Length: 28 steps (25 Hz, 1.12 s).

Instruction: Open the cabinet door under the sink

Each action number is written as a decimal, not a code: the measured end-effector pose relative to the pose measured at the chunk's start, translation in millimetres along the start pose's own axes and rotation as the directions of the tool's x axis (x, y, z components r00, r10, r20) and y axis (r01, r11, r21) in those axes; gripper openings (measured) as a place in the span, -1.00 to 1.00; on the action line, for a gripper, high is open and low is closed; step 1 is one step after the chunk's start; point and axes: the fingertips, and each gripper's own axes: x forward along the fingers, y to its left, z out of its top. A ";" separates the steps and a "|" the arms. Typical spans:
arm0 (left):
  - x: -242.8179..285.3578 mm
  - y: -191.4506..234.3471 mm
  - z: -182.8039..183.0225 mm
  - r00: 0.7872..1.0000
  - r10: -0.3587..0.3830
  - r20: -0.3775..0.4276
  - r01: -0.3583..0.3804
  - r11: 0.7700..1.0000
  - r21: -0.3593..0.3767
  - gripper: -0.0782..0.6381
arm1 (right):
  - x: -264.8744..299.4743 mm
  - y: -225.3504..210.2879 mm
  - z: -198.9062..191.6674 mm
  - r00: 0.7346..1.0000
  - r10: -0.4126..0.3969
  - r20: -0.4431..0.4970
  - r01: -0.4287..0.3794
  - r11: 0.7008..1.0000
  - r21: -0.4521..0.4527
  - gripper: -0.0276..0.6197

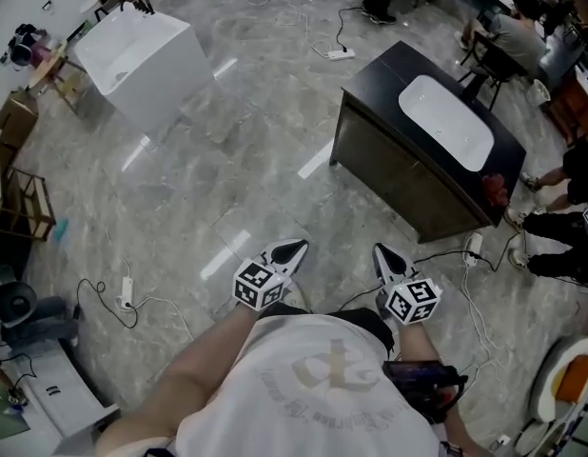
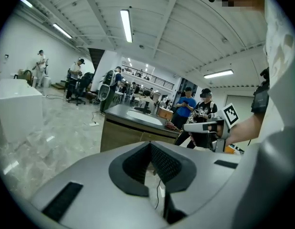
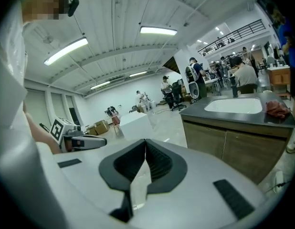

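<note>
Two grippers are held low in front of the person's chest, side by side and both aimed towards the cabinet (image 1: 394, 177); the left gripper (image 1: 290, 249) has its jaws pressed together with nothing between them, as its own view (image 2: 150, 144) shows; the right gripper (image 1: 388, 254) is likewise closed and empty (image 3: 145, 140). Neither touches anything; both are well apart from the cabinet, with bare grey floor (image 1: 256, 150) between.

The cabinet stands ahead and to the right in the head view, set at an angle; it has a dark top, a white sink (image 1: 445, 122) sunk into it, and a red cloth (image 1: 495, 189) at the near right end of the top. In the right gripper view its two brown doors (image 3: 205, 141) sit side by side under the sink and are closed flush. A white tub (image 1: 140, 51) stands well off to the left; a power strip (image 1: 340, 53) and cables lie on the floor beyond the cabinet.
</note>
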 end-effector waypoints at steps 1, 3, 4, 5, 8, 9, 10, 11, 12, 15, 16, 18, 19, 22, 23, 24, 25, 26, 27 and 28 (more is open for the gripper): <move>-4.3 8.7 1.1 1.000 -0.002 -0.001 0.002 1.000 0.001 -0.76 | 6.6 3.0 3.5 1.000 -0.011 0.007 0.011 1.000 -0.001 -0.87; -10.7 25.9 2.4 1.000 -0.003 -0.005 0.003 1.000 0.006 -0.76 | 18.6 7.2 9.1 0.999 -0.033 0.016 0.033 0.999 -0.004 -0.87; -12.9 33.2 3.1 1.000 -0.004 -0.006 0.005 1.000 0.009 -0.76 | 23.4 8.6 10.9 0.999 -0.043 0.017 0.043 0.999 -0.006 -0.87; -14.7 38.9 4.1 1.000 -0.006 -0.005 0.007 1.000 0.011 -0.76 | 27.1 9.3 12.1 0.998 -0.054 0.017 0.054 0.999 -0.008 -0.87; -18.5 48.7 11.0 1.000 -0.014 0.003 0.014 1.000 0.014 -0.76 | 34.8 9.1 16.4 0.997 -0.082 0.011 0.082 0.997 -0.012 -0.87; -18.9 51.5 14.6 1.000 -0.015 0.007 0.015 1.000 0.015 -0.76 | 37.7 8.8 19.0 0.996 -0.087 0.011 0.087 0.996 -0.014 -0.87; -18.7 54.8 18.1 1.000 -0.016 0.011 0.016 1.000 0.016 -0.76 | 41.3 8.1 21.8 0.996 -0.092 0.010 0.092 0.996 -0.018 -0.87; -17.7 58.2 21.0 1.000 -0.016 0.014 0.016 1.000 0.016 -0.76 | 45.4 6.9 24.2 0.995 -0.096 0.008 0.096 0.995 -0.022 -0.87; -16.1 61.6 23.1 1.000 -0.018 0.016 0.017 1.000 0.016 -0.76 | 49.7 5.0 25.9 0.995 -0.100 0.006 0.101 0.995 -0.026 -0.87; -7.9 70.4 24.8 1.000 -0.023 0.008 0.023 1.000 0.017 -0.76 | 61.9 -4.5 25.2 0.993 -0.115 -0.006 0.115 0.993 -0.032 -0.87; -3.4 73.3 25.0 1.000 -0.024 0.005 0.024 1.000 0.016 -0.76 | 65.9 -9.1 24.2 0.993 -0.119 -0.010 0.119 0.992 -0.033 -0.87; 8.0 78.6 26.1 1.000 -0.028 -0.005 0.029 1.000 0.010 -0.76 | 74.1 -20.8 23.5 0.992 -0.128 -0.018 0.127 0.991 -0.034 -0.87; 14.6 80.6 27.0 0.999 -0.033 -0.013 0.033 0.999 0.006 -0.76 | 78.6 -27.6 23.8 0.991 -0.133 -0.023 0.132 0.991 -0.033 -0.87; 35.1 86.4 28.9 0.998 -0.050 -0.046 0.050 0.999 -0.005 -0.75 | 94.1 -49.9 23.6 0.988 -0.149 -0.043 0.148 0.989 -0.027 -0.87; 41.8 88.6 29.3 0.997 -0.053 -0.059 0.053 0.999 -0.008 -0.76 | 99.2 -57.6 23.8 0.987 -0.154 -0.051 0.153 0.988 -0.024 -0.87; 48.5 90.9 30.0 0.996 -0.056 -0.071 0.055 0.998 -0.011 -0.76 | 104.1 -65.3 24.4 0.986 -0.159 -0.058 0.158 0.987 -0.021 -0.87; 55.4 93.4 31.0 0.995 -0.059 -0.082 0.058 0.998 -0.015 -0.76 | 108.9 -73.0 25.3 0.984 -0.163 -0.065 0.162 0.987 -0.019 -0.87; 62.5 96.2 32.4 0.994 -0.062 -0.092 0.060 0.998 -0.017 -0.76 | 113.8 -80.7 25.9 0.983 -0.167 -0.074 0.166 0.986 -0.019 -0.87; 70.2 99.6 34.3 0.993 -0.063 -0.099 0.062 0.998 -0.020 -0.75 | 118.9 -88.7 26.4 0.982 -0.170 -0.085 0.168 0.985 -0.023 -0.87; 78.7 103.5 37.4 0.993 -0.063 -0.104 0.061 0.998 -0.023 -0.76 | 124.5 -97.4 27.5 0.980 -0.172 -0.097 0.170 0.985 -0.032 -0.87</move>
